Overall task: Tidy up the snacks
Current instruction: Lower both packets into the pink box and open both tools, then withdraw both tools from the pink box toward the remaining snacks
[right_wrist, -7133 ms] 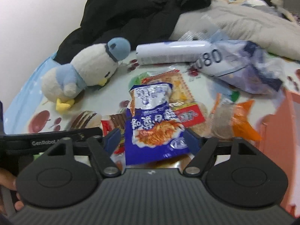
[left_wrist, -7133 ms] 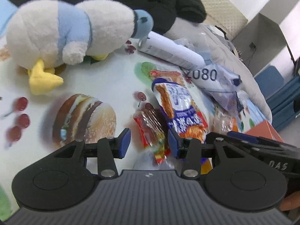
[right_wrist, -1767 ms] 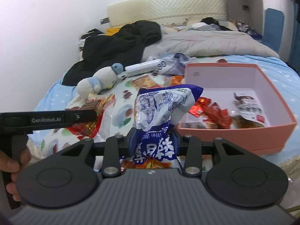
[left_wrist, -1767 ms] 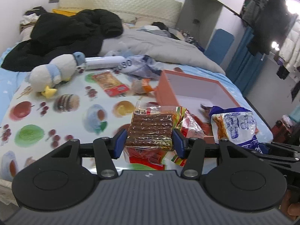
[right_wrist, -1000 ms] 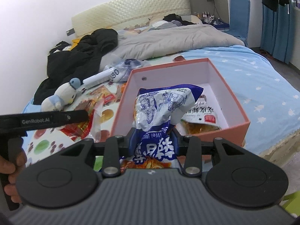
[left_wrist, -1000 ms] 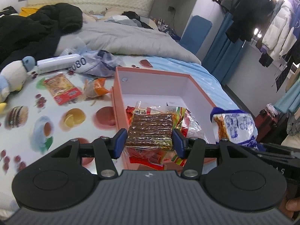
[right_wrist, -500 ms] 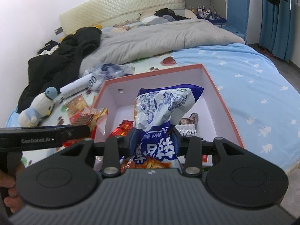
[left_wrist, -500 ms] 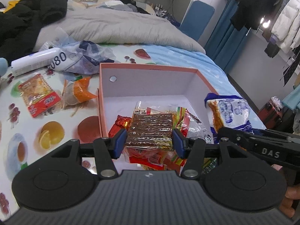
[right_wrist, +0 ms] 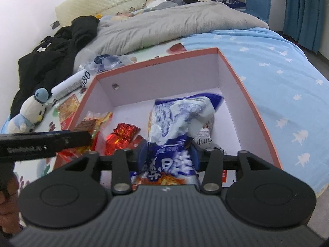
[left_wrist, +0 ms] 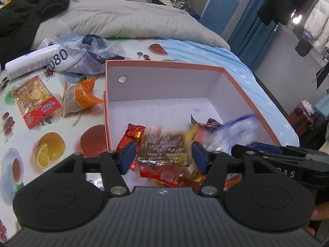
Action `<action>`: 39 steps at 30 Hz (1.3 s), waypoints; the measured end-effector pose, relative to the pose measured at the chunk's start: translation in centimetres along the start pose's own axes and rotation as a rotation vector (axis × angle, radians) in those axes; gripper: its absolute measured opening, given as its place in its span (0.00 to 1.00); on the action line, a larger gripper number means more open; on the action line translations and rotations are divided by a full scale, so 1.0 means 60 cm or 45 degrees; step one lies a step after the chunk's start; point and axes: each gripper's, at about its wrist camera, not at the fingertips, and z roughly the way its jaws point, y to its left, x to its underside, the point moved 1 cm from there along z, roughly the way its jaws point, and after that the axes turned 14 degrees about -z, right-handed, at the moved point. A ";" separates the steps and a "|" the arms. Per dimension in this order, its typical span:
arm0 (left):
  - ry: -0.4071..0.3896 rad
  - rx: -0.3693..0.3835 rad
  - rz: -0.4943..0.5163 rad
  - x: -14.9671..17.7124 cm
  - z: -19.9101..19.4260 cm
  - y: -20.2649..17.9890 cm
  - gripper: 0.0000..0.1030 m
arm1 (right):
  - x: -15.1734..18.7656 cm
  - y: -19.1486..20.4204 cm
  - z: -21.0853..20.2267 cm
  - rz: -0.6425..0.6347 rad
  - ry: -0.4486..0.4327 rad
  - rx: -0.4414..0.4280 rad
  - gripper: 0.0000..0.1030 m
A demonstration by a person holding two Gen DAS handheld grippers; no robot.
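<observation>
Left wrist view. My left claw (left_wrist: pixel 163 157) hangs over the near end of the pink box (left_wrist: pixel 164 63); its jaws have just been opening and stand clear of the brown snack pack (left_wrist: pixel 164 148), which is blurred and sits between the pads, apparently dropping free. The pack's long side runs across the gap, and the box floor lies straight below it. Count outside the box, on the fruit-print sheet (left_wrist: pixel 49 144): one red-and-yellow packet (left_wrist: pixel 37 100), one orange-tipped packet (left_wrist: pixel 79 96), one white tube (left_wrist: pixel 35 60), one crumpled plastic bag (left_wrist: pixel 92 55).

Right wrist view. My right claw (right_wrist: pixel 167 154) is over the same box, nearer its right wall; its jaws have also just been opening, with one blue-and-white bag (right_wrist: pixel 176 123) upright between them, long axis pointing away from me, and I cannot tell whether the pads touch it. One red foil sweet (right_wrist: pixel 123 132) lies inside. One plush penguin (right_wrist: pixel 28 111) sits well apart.
</observation>
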 end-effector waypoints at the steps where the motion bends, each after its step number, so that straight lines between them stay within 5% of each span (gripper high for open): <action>1: -0.019 -0.005 0.000 0.001 -0.008 0.000 0.73 | 0.000 0.000 0.000 0.002 0.000 0.003 0.58; 4: -0.057 0.004 -0.007 0.004 -0.035 0.002 0.74 | 0.000 0.007 -0.013 -0.038 -0.020 0.063 0.69; 39: -0.361 0.002 -0.126 0.220 -0.472 0.147 0.74 | 0.126 0.222 -0.289 -0.108 -0.246 -0.052 0.69</action>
